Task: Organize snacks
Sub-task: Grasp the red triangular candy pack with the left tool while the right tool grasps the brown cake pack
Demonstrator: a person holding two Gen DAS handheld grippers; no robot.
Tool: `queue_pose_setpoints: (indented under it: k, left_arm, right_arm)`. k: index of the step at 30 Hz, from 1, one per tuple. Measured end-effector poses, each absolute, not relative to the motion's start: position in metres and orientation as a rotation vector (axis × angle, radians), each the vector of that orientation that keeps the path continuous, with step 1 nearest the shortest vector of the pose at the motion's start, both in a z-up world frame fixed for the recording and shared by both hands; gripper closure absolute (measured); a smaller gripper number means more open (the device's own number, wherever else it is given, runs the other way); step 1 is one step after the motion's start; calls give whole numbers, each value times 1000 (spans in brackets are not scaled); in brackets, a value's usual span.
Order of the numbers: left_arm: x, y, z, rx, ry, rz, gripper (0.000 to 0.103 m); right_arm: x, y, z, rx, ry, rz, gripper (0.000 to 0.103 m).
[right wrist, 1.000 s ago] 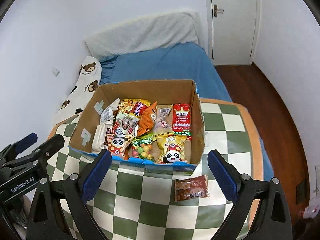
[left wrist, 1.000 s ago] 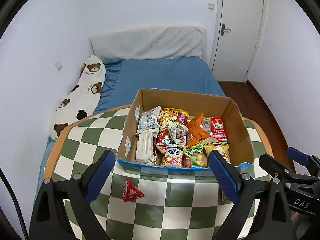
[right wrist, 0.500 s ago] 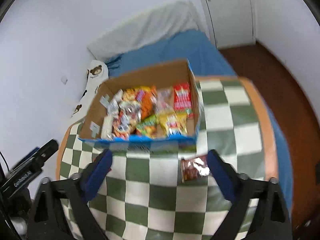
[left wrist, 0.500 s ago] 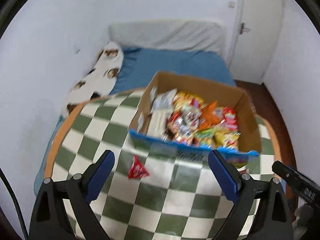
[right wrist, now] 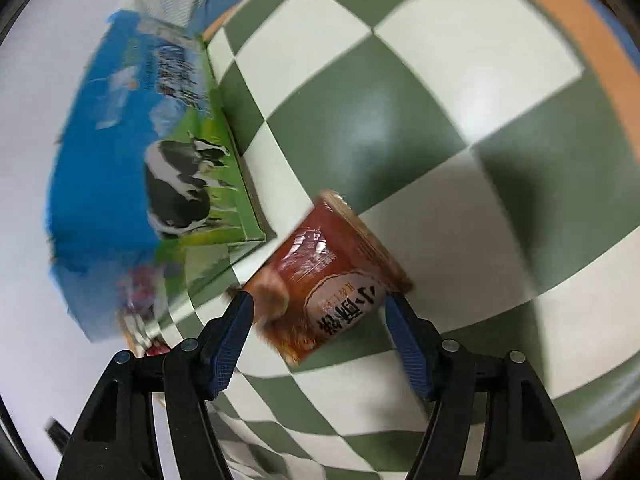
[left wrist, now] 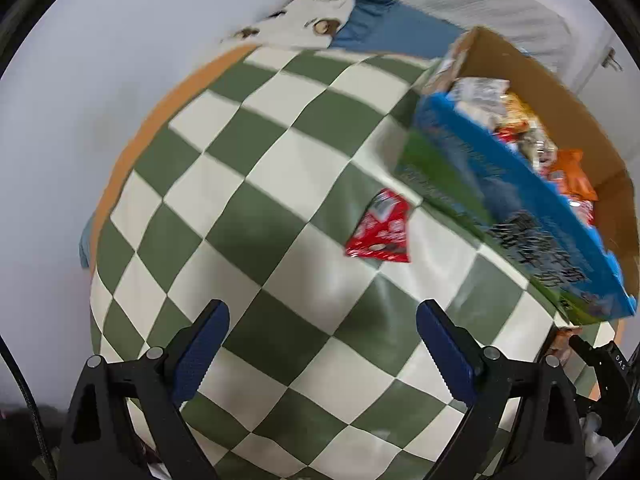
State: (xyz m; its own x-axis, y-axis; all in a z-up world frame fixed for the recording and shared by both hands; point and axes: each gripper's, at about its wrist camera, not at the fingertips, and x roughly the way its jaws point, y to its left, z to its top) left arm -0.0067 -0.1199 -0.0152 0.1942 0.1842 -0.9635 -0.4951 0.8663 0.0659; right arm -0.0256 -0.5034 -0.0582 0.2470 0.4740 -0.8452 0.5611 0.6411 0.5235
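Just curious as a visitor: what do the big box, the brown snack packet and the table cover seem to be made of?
The box looks like cardboard: plain brown inside, glossy blue-and-green print outside. The brown snack packet seems a shiny plastic or foil film, judging by the glare on it. The checkered table cover looks smooth and slightly glossy, perhaps vinyl or oilcloth; the motion blur leaves that open.

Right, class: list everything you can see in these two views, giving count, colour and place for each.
Snack box: one, blue-green outside with a cow picture, brown inside, on the table, full of mixed packets.
Red packet: one, triangular, on the table beside the box.
Brown packet: one, red-brown, on the table by the box corner.
Table: one, green and white checks, orange rim.
Bear pillow: one, white with brown bears, beyond the table.
Bed: one, blue sheet.
Left hand-held gripper: open, empty.
Right hand-held gripper: open, straddling the brown packet.
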Motion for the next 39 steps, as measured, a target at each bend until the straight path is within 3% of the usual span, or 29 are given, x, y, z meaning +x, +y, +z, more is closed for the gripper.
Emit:
queue_pose_setpoints:
  k: [6,12,15,20,21,22,23,24,25,29,31,39]
  left_arm:
    - [17,-102,-36,-277,1336,475,7]
    - [56,-94,-60,-211,1398,348,7]
    - [73,-97,-73,-195,1436,255,7]
    - [102,-107,-92,-141,1468,125,7]
    - [108,-109,-96,-128,1473,98,7]
    - [111,-110,-99,-121,1475,86,9]
    - [114,-110,-103,-119,1475,65,25]
    - [117,-109,-106,-119,1480,49,54]
    - [117,-108,-108,-120,1486,40,63]
    - [108,-104,-110,-117,1480,-8,68]
    - [97,-100,-110,-136,1485,-22,68]
    - [19,-98,-114,-237,1554,-75,68]
  right_arm:
    - [-16,-480,-59,885,1345,-176,28]
    - [-22,-427,-53,480,1414,-82,42]
    - [-36,-399,-49,291,1454,-24,43]
    - [-55,-366,-49,175,1504,12,42]
    - [-57,-365,-50,194,1506,4,38]
    - [-57,-363,-51,227,1510,-5,34]
    - [-60,-361,-52,270,1514,-15,33]
    - [-61,-361,-54,305,1515,-25,32]
    - [-59,-362,-54,326,1515,-38,32]
    - [-55,-354,-59,364,1485,-105,34]
    - [-56,-353,-57,329,1479,-115,43]
    - [-116,-301,-57,157,1580,29,44]
